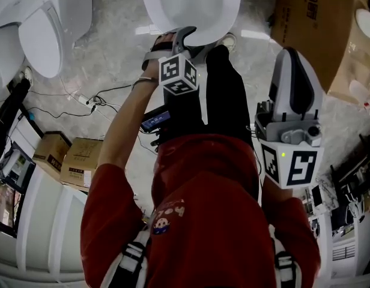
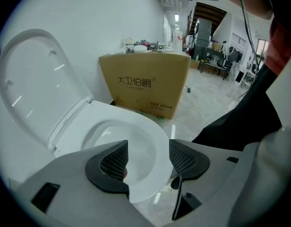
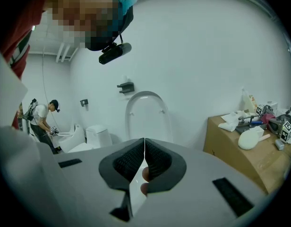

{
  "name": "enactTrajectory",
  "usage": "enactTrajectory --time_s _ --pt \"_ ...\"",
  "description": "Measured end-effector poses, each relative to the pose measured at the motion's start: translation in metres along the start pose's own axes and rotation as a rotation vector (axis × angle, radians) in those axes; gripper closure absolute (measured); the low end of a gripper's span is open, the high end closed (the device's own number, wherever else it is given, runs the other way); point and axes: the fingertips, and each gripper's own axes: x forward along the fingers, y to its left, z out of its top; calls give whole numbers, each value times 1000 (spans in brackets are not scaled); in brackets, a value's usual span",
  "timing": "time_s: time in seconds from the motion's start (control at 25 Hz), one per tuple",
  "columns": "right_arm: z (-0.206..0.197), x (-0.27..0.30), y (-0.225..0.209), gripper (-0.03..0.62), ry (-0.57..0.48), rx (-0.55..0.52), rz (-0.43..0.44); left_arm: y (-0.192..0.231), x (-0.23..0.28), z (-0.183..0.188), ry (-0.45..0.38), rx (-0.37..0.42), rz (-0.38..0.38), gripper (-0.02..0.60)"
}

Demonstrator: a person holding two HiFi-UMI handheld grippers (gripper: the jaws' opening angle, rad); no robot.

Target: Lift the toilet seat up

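- Step: approach — left gripper jaws wide apart, seat rim lined up between them, no grip.
- Right gripper jaws shut, empty.
- Next, likely: pinch the rim, swing seat up toward lid.

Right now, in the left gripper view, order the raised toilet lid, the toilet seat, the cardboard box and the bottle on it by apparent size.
Largest: raised toilet lid and toilet seat, about alike; the seat is nearest the camera, so unranked.
Then: cardboard box.
Smallest: bottle.
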Motion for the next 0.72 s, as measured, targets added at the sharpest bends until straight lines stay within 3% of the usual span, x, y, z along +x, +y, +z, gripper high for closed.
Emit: enactTrajectory --time_s 0.52,0.72 --pt "-29 2 -11 580 57 11 -14 -28 55 -43 117 52 -95 287" --pt "-36 2 -13 580 79 8 -11 -38 75 -54 147 24 -113 281"
